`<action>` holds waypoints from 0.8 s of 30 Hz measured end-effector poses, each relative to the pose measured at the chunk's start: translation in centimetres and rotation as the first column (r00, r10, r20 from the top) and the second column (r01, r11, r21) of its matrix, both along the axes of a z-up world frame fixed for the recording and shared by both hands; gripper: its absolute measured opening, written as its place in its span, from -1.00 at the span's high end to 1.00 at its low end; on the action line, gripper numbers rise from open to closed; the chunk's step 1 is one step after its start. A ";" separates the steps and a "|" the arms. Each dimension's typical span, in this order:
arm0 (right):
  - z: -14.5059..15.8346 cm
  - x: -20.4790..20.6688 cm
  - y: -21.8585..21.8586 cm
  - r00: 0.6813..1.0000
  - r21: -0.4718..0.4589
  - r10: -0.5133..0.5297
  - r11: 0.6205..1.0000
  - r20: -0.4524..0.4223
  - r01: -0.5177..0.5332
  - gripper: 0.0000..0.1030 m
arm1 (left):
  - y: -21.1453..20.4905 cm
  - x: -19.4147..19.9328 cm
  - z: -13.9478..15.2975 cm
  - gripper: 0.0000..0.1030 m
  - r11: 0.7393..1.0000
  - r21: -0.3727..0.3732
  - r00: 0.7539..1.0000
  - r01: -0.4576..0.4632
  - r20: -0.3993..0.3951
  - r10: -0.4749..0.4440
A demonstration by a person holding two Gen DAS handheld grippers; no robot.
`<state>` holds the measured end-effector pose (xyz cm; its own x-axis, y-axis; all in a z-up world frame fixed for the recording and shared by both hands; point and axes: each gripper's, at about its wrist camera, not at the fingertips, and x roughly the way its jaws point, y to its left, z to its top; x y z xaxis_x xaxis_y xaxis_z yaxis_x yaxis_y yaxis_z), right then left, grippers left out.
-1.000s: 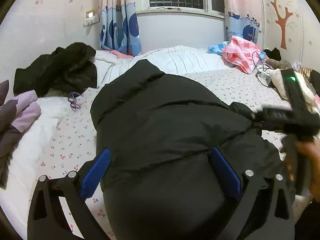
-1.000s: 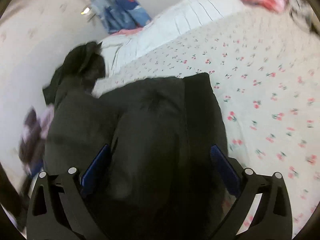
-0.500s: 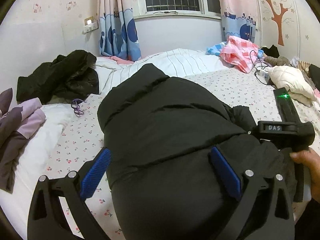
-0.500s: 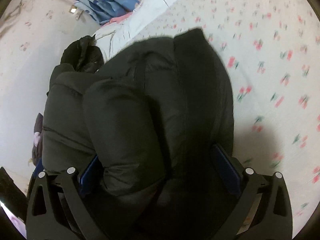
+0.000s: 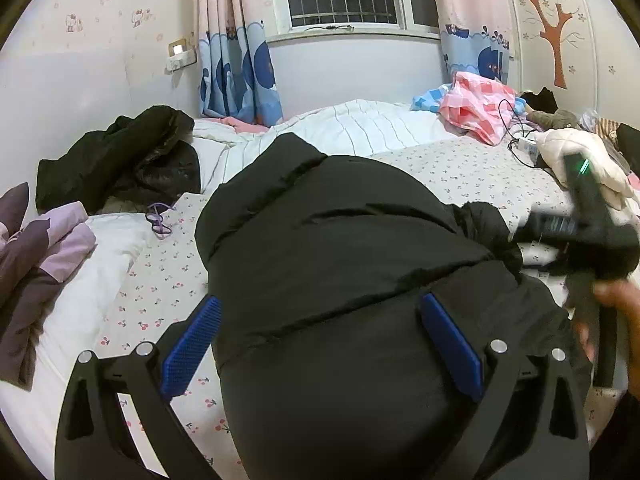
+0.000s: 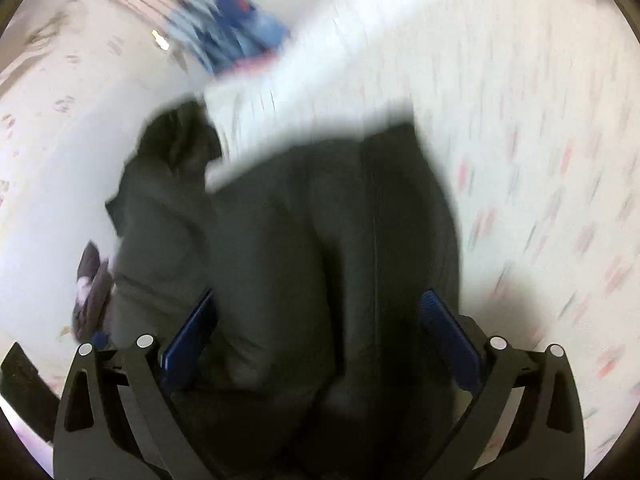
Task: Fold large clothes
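We see the puffer jacket [image 5: 344,264] on the bed [image 5: 168,264], directly ahead of the left gripper [image 5: 320,344]; a heaped coat [image 5: 120,160] lies ahead-left, a checked cloth [image 5: 472,104] far ahead-right, the right gripper [image 5: 576,232] to its right.

One bulky black puffer jacket [image 5: 344,280] lies between the left tongs [image 5: 320,352]. Ahead-left sits one crumpled dark coat [image 5: 120,160] and one purple cord [image 5: 159,222]; ahead-right, one pink checked cloth [image 5: 476,106]; two patterned curtains [image 5: 236,60] hang beyond.

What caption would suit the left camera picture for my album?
Open left gripper straddling a puffy black jacket on a cherry-print bed.
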<state>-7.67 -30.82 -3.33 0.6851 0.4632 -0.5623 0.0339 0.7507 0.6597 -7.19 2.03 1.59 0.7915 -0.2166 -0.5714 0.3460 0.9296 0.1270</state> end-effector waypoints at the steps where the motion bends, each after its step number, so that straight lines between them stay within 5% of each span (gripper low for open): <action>1: 1.8 0.0 -0.6 0.996 -0.035 -0.049 0.998 0.078 0.052 -0.88 | 0.1 0.0 0.0 -0.86 1.000 -0.006 1.000 0.000 -0.002 -0.001; 4: 3.5 2.0 -0.7 0.989 -0.064 -0.070 0.995 0.127 0.078 -0.88 | 0.3 0.3 -0.1 -0.86 1.000 -0.020 1.000 -0.001 -0.013 0.001; 8: -1.7 7.1 2.1 0.997 -0.203 0.007 0.979 -0.080 -0.023 -0.89 | 0.4 0.4 -0.2 -0.86 1.000 -0.025 1.000 0.000 -0.015 0.000; 10: -4.7 7.6 1.7 0.990 -0.106 0.043 0.993 -0.131 -0.057 -0.89 | 0.3 0.3 -0.2 -0.86 1.000 -0.029 1.000 0.003 -0.012 -0.004; 13: -4.4 7.5 0.8 0.990 -0.076 0.053 0.995 -0.130 -0.063 -0.88 | 0.3 0.3 -0.3 -0.86 1.000 -0.027 1.000 0.000 -0.014 -0.001; 17: -3.9 6.5 -1.7 0.999 0.092 0.013 0.996 -0.052 -0.008 -0.88 | 0.4 0.2 -0.3 -0.86 1.000 -0.030 1.000 -0.004 -0.017 0.004; 24: -5.0 8.0 -0.8 0.992 0.062 0.067 0.996 -0.111 -0.061 -0.89 | 0.5 0.4 -0.3 -0.86 1.000 -0.031 1.000 -0.005 -0.017 0.005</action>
